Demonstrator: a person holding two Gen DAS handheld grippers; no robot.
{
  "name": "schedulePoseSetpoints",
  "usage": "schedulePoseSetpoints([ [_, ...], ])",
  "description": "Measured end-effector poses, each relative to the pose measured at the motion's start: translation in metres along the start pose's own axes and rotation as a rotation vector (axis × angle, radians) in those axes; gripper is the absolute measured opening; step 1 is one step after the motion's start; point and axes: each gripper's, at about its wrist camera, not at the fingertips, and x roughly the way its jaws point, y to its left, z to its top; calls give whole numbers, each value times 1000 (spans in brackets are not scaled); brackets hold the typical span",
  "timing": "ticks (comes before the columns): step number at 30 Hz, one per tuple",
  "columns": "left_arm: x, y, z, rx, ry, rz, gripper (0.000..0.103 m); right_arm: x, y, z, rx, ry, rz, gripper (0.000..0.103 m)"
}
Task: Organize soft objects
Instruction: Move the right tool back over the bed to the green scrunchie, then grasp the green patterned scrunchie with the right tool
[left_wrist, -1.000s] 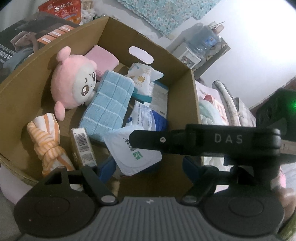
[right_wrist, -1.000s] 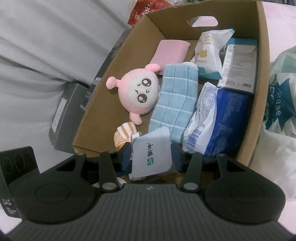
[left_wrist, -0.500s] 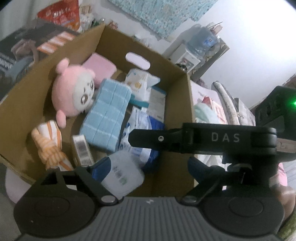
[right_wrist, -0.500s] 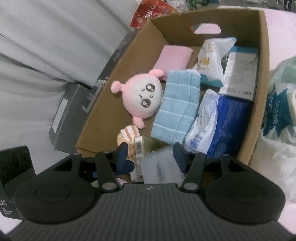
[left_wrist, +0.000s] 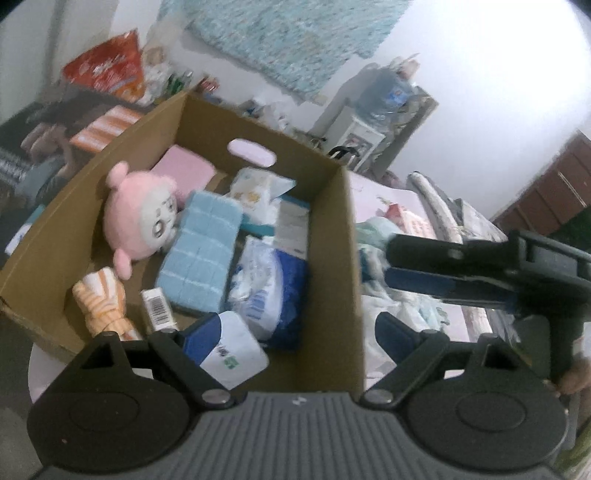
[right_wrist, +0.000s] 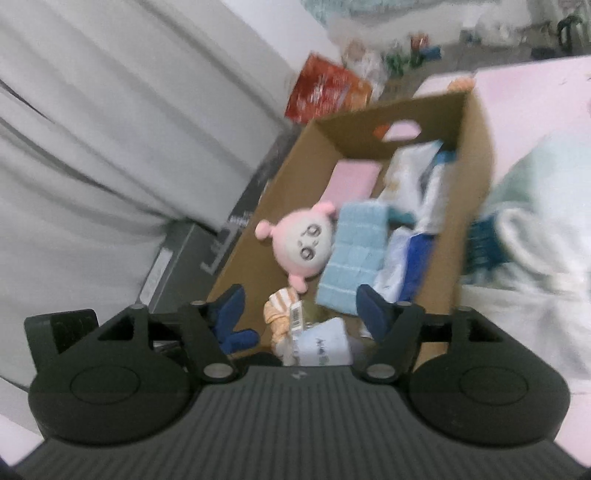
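A cardboard box (left_wrist: 332, 280) holds a pink plush toy (left_wrist: 142, 218), a blue towel (left_wrist: 201, 254), a pink sponge (left_wrist: 184, 173), an orange striped cloth (left_wrist: 103, 302) and several tissue packs. A white tissue pack (left_wrist: 236, 350) lies loose at the box's near end, also seen in the right wrist view (right_wrist: 325, 345). My left gripper (left_wrist: 291, 332) is open and empty above the box's near edge. My right gripper (right_wrist: 301, 306) is open and empty, raised above the box (right_wrist: 469, 206); its fingers (left_wrist: 443, 269) show at the right of the left wrist view.
A pink bed surface (left_wrist: 384, 199) with pale clothes (right_wrist: 535, 221) lies right of the box. A grey curtain (right_wrist: 110, 129) and dark boxes (right_wrist: 173, 254) stand to its left. A red snack bag (left_wrist: 107, 66) and a water dispenser (left_wrist: 384, 96) are behind.
My right gripper opened and let the white tissue pack drop into the box's near end. It then lifted and drew back to the right. My left gripper pulled back a little.
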Motion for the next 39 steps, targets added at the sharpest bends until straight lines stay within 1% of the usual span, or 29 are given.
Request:
schedulePoseSetpoints([
  [2,-1,-12,-3,40,-8,-6,93,-27,-10,-6,-8,-44,-28,69],
  [6,5,-44,-12,138,-9,-26,93,-86,-44,-22,-3,-150,-143,75],
  [8,11,-61,-19,189,-11,-36,94,-110,-64,-28,20,-196,-192,77],
  [11,20,-83,-29,251,-19,-34,96,-138,-101,-37,75,-250,-281,77],
  [14,29,-103,-42,313,-27,-20,96,-151,-139,-50,123,-266,-353,77],
  [18,40,-123,-58,394,-15,1,97,-147,-179,-62,128,-270,-459,77],
  [22,47,-132,-64,419,-2,23,97,-129,-213,-63,97,-266,-538,77],
  [27,48,-130,-63,411,-6,52,97,-101,-247,-55,58,-218,-578,76],
  [29,49,-126,-62,403,1,73,97,-87,-254,-50,35,-196,-587,75],
  [33,47,-118,-59,386,3,109,97,-66,-261,-52,-33,-143,-625,66],
  [35,45,-114,-58,376,-7,125,97,-62,-256,-54,-83,-139,-651,59],
  [37,44,-111,-56,363,-16,136,97,-62,-254,-57,-103,-131,-672,46],
  [38,43,-109,-55,355,-20,138,97,-63,-253,-58,-104,-130,-675,44],
  [39,42,-107,-54,347,-23,139,97,-65,-253,-59,-103,-129,-678,38],
])
